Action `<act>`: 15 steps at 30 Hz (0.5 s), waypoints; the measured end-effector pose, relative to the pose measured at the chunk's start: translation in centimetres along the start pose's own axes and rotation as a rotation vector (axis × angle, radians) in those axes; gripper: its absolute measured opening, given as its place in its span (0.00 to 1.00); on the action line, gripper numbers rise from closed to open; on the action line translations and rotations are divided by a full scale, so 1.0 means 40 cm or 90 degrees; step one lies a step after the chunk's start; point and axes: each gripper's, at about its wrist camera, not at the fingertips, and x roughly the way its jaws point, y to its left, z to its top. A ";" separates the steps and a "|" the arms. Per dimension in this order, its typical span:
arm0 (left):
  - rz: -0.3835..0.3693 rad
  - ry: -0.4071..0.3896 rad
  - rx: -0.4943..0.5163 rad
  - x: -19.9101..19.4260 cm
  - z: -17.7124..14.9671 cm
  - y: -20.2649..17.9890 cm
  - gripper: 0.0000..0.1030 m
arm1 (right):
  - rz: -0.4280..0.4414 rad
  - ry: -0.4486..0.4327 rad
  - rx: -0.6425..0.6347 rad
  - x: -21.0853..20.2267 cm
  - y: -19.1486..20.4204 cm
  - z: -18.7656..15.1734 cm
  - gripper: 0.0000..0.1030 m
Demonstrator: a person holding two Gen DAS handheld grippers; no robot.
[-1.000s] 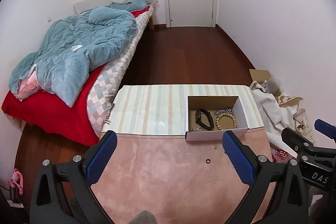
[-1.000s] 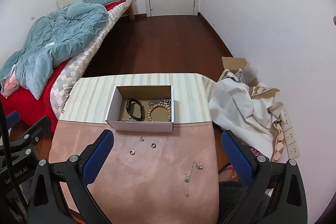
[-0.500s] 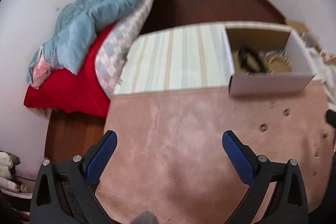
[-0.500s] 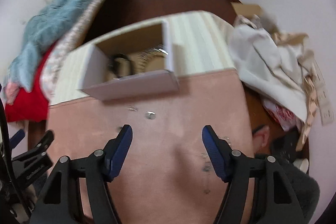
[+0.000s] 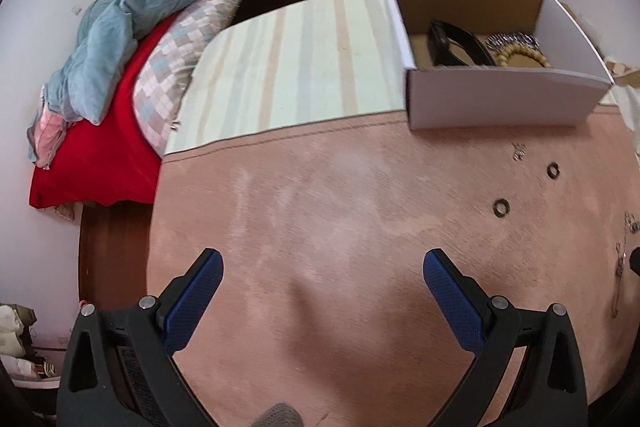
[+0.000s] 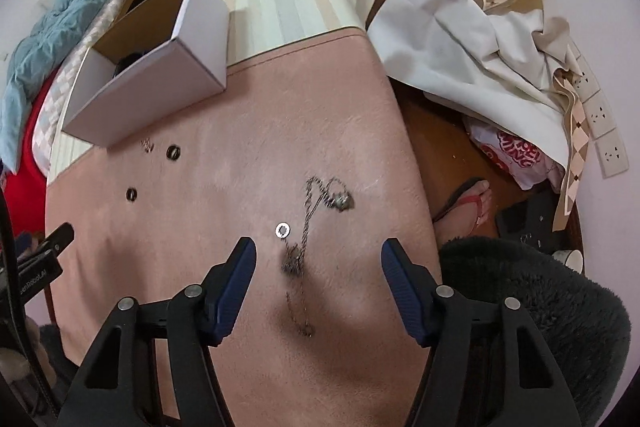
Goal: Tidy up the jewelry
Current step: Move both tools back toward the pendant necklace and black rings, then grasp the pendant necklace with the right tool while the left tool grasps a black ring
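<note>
A white cardboard box (image 5: pixel 496 103) stands at the far side of the pink cloth; it holds a black band (image 5: pixel 456 45), a wooden bead bracelet (image 5: pixel 524 55) and a silver chain bracelet (image 5: pixel 512 39). The box also shows in the right wrist view (image 6: pixel 160 75). On the cloth lie a thin silver necklace (image 6: pixel 308 227) with a pendant (image 6: pixel 342 201), a silver ring (image 6: pixel 283 230), two dark rings (image 6: pixel 173 151) (image 6: pixel 131 194) and a small earring (image 6: pixel 148 145). My right gripper (image 6: pixel 318 255) is open, low over the necklace. My left gripper (image 5: pixel 322 267) is open and empty over bare cloth.
The table (image 5: pixel 288 75) has a striped cloth at the back and pink cloth in front. A bed with a blue quilt (image 5: pixel 132 19) stands left. White fabric and bags (image 6: pixel 472 43) lie on the floor right, beside a foot in a sandal (image 6: pixel 472 203).
Both grippers have dropped down toward the table and tilted forward. The right gripper has moved over the necklace and its jaws have narrowed somewhat. The left one stays wide open.
</note>
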 end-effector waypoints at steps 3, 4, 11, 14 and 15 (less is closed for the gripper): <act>-0.004 0.003 0.010 0.000 -0.004 -0.014 0.99 | -0.016 0.000 -0.030 0.010 0.025 -0.010 0.61; -0.004 0.003 0.010 -0.001 -0.005 -0.015 0.99 | -0.023 0.002 -0.041 0.018 0.034 -0.013 0.54; -0.007 -0.001 0.008 -0.010 -0.009 -0.017 0.99 | -0.070 -0.013 -0.112 0.030 0.075 -0.037 0.07; -0.028 -0.003 0.008 -0.010 -0.006 -0.025 0.99 | -0.045 -0.021 -0.087 0.016 0.060 -0.031 0.03; -0.044 -0.004 0.007 -0.012 -0.003 -0.033 0.99 | -0.037 -0.029 -0.079 0.005 0.054 -0.029 0.03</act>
